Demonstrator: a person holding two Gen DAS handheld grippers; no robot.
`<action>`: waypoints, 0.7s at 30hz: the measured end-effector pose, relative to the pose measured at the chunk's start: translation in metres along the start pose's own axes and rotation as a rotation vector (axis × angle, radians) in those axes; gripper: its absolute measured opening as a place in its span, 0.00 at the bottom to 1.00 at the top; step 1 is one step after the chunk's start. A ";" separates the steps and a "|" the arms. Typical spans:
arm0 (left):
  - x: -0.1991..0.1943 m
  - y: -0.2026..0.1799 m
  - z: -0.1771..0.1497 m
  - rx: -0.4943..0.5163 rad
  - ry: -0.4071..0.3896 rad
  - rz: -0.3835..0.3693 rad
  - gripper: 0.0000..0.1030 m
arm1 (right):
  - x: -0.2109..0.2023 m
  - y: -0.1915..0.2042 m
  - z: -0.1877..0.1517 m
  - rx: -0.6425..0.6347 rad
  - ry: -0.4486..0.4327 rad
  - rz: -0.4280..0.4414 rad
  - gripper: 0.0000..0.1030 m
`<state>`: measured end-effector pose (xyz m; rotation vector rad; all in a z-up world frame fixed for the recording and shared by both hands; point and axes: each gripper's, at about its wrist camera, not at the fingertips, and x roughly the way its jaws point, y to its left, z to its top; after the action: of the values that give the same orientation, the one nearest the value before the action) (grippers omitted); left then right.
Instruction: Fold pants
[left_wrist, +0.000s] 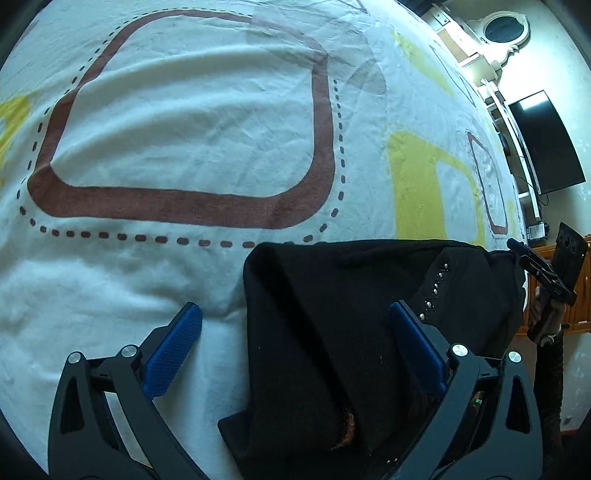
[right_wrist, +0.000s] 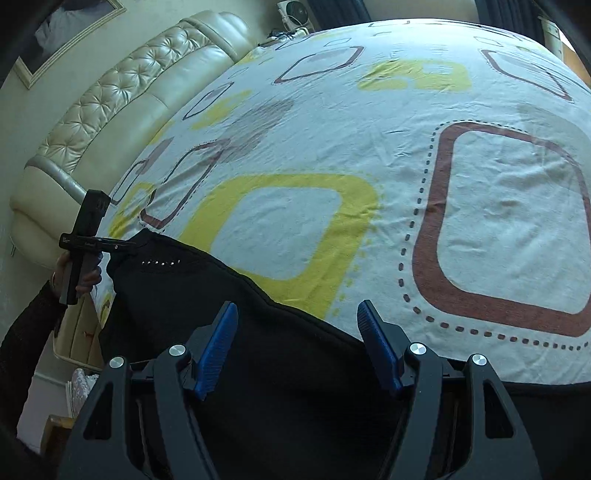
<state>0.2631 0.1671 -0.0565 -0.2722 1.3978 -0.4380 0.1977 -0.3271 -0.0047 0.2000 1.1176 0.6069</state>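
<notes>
The black pants (left_wrist: 362, 314) lie folded on the patterned bed sheet (left_wrist: 192, 122), with a row of silver studs near one edge. My left gripper (left_wrist: 295, 314) is open just above them: its left finger hangs over bare sheet, its right finger over the fabric. In the right wrist view the pants (right_wrist: 258, 369) fill the near lower area, and my right gripper (right_wrist: 297, 317) is open above their far edge, holding nothing. The other gripper (right_wrist: 110, 243) shows at the left by the studded corner; whether it touches the cloth I cannot tell.
The white sheet with brown and yellow squares (right_wrist: 369, 147) covers the whole bed. A cream tufted headboard (right_wrist: 110, 96) stands at the left in the right wrist view. A dark TV (left_wrist: 546, 144) and wooden furniture (left_wrist: 554, 295) stand beyond the bed edge.
</notes>
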 end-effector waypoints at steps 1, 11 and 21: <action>-0.002 0.002 0.002 -0.006 -0.006 -0.030 0.98 | 0.002 -0.002 0.001 0.002 0.007 0.003 0.65; -0.001 0.004 0.015 -0.015 -0.013 -0.193 0.98 | 0.029 -0.028 0.006 0.046 0.180 0.110 0.71; 0.009 -0.026 0.021 0.145 -0.006 -0.032 0.75 | 0.032 -0.017 0.000 -0.047 0.315 0.130 0.48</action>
<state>0.2812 0.1384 -0.0498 -0.1782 1.3503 -0.5618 0.2134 -0.3237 -0.0375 0.1400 1.4001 0.7994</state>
